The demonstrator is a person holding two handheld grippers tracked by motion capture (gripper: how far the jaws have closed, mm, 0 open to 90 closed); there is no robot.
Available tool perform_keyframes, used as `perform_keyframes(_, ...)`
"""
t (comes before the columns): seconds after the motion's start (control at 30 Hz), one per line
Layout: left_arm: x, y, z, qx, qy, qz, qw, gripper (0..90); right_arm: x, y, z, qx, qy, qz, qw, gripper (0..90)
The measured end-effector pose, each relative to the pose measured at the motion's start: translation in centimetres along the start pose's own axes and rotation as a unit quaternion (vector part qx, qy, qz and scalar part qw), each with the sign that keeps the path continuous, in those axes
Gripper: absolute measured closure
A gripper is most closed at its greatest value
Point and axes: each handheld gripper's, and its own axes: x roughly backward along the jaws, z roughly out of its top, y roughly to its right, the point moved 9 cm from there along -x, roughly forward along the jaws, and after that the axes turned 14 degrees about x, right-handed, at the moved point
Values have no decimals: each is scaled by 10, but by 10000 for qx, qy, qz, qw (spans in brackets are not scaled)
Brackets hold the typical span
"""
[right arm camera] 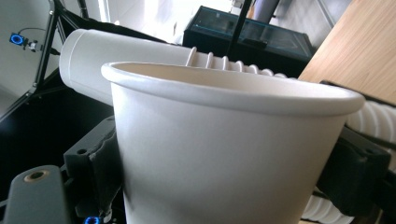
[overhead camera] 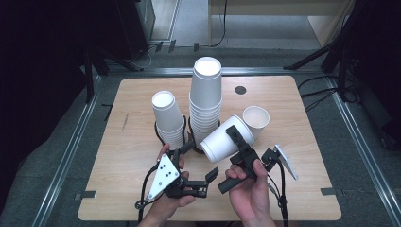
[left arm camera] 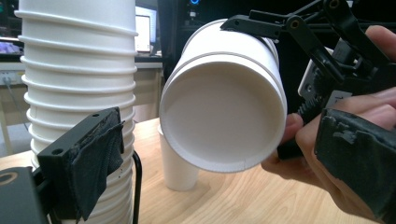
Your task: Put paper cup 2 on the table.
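A white paper cup (overhead camera: 222, 139) hangs tilted on its side over the table's front middle, with my right gripper (overhead camera: 235, 143) shut on it. Its base (left arm camera: 224, 107) points at my left gripper (overhead camera: 199, 161), which stands open just short of it, jaws wide and nothing touching the pads. In the right gripper view the cup (right arm camera: 224, 140) sits between the two jaws of the gripper (right arm camera: 224, 172), rim up. A tall stack of upturned cups (overhead camera: 206, 94) stands behind, close to my left jaw (left arm camera: 79, 70). A shorter stack (overhead camera: 168, 118) is to its left.
One upright cup (overhead camera: 256, 120) stands right of the tall stack, behind the held cup (left arm camera: 176, 168). Black wire holders (overhead camera: 158, 135) ring the feet of both stacks. The wooden table (overhead camera: 132, 189) has a dark round grommet (overhead camera: 240, 89) near its far edge. Stand legs flank the table.
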Motion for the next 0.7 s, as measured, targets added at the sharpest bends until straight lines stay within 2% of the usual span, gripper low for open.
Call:
perform_keyframes(0.1,0,-1,-2,27,-65,-9,10000,18,2,5,6,239,55,-93,9997,134)
perform_keyframes(0.13,0,-1,-2,27,-65,-9,10000,11,2,5,6,239,55,-93,9997,134)
perform_keyframes(0.2,0,-1,-3,43,-97,1,9999,0,3,8,11,432,118,-141,9989,134)
perform_keyframes(0.27,1,-2,-4,33,-139,3,9999,0,4,8,13,491,129,-153,9986,134)
perform_keyframes(0.3,1,-2,-5,48,-179,-7,9998,0,6,9,17,630,178,-175,9977,134)
perform_keyframes(0.33,1,-2,-5,48,-179,-7,9998,0,6,9,17,630,178,-175,9977,134)
perform_keyframes(0.4,2,-3,-7,76,-227,-1,9997,0,8,9,21,787,241,-170,9965,134)
perform_keyframes(0.43,3,-4,-8,87,-252,2,9996,0,10,9,25,996,304,-171,9944,134)
perform_keyframes(0.47,3,-4,-9,72,-281,21,9996,0,10,9,25,996,304,-171,9944,134)
perform_keyframes(0.5,4,-6,-11,93,-317,53,9994,0,12,9,28,1224,316,-202,9918,134)
perform_keyframes(0.6,5,-8,-13,117,-330,94,9993,0,15,12,31,1645,355,-257,9854,134)
perform_keyframes(0.63,6,-9,-14,112,-353,114,9992,0,15,12,31,1645,355,-257,9854,134)
perform_keyframes(0.67,6,-10,-14,108,-353,137,9992,0,15,14,32,1787,376,-272,9828,134)
perform_keyframes(0.7,8,-11,-17,135,-394,166,9990,0,18,16,34,1998,399,-291,9786,133)
